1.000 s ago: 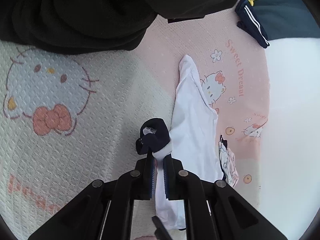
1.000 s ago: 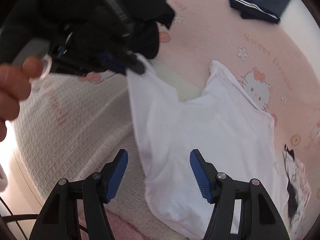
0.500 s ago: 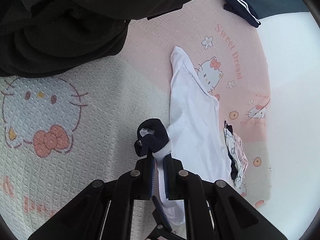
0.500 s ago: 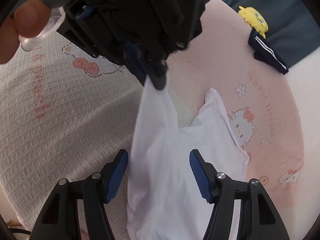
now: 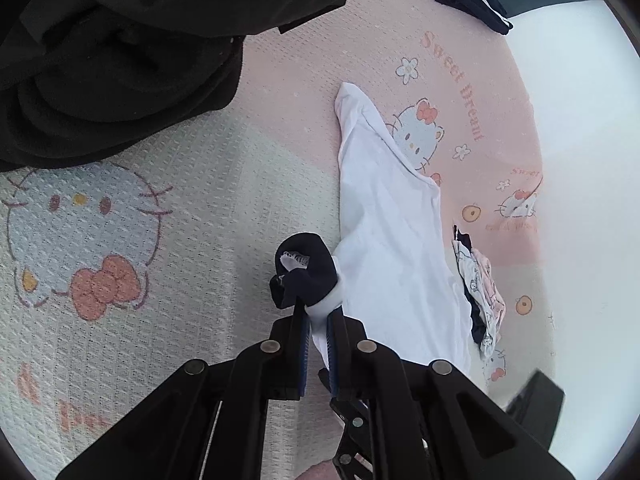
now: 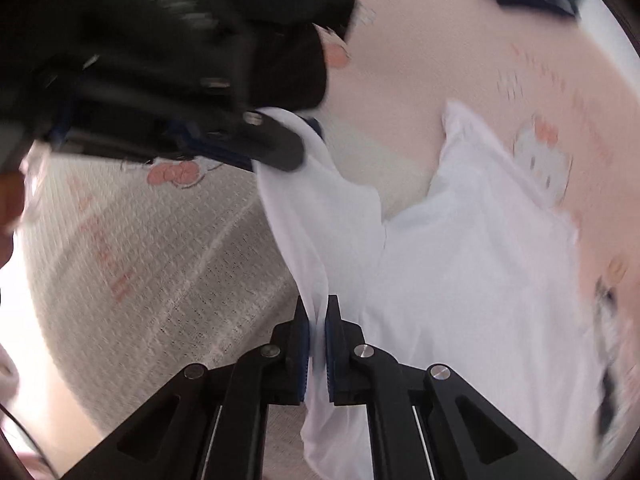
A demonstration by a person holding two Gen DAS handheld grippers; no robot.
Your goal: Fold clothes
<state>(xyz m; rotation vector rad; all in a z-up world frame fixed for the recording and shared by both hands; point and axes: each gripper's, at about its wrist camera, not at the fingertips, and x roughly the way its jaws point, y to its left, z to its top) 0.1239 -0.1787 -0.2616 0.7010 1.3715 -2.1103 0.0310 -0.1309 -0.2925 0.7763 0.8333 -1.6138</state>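
Both jaws pinch white garment (image 6: 460,280) edge (right just closed); blanket (image 5: 200,184) left bare.

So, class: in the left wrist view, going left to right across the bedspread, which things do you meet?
Big cartoon cat print → left gripper, shut on the dark collar → white garment → small patterned cloth → bare white surface.

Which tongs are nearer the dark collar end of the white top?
Left. The left tongs clamp the white top right beside its dark collar; the right tongs pinch an edge further along.
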